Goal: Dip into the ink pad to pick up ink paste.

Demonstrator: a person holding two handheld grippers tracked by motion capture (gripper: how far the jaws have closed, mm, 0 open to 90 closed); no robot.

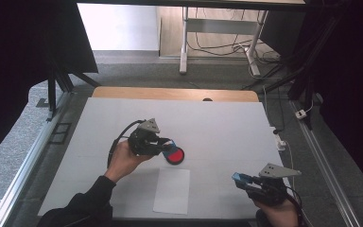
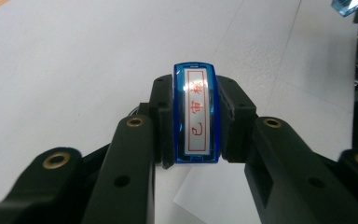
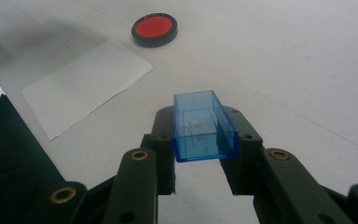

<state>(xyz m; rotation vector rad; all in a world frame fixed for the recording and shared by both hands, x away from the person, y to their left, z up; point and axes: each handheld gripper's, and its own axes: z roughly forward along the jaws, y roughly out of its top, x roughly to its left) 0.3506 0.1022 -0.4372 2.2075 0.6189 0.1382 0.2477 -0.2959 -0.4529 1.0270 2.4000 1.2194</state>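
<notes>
Holding blue rectangular stamp (image 2: 196, 113) clamped, left tool (image 1: 166, 144) should press squarely into round red ink pad (image 1: 174, 155); right tool (image 1: 242, 179) grips clear blue plastic cap (image 3: 203, 126).

Bench (image 1: 227, 127): white-covered, wooden strip along far edge. White paper sheet (image 1: 172, 190) lying flat near its front edge. Red ink pad (image 1: 174, 155), round, black-rimmed, just beyond the sheet's far edge, apart from it.
</notes>
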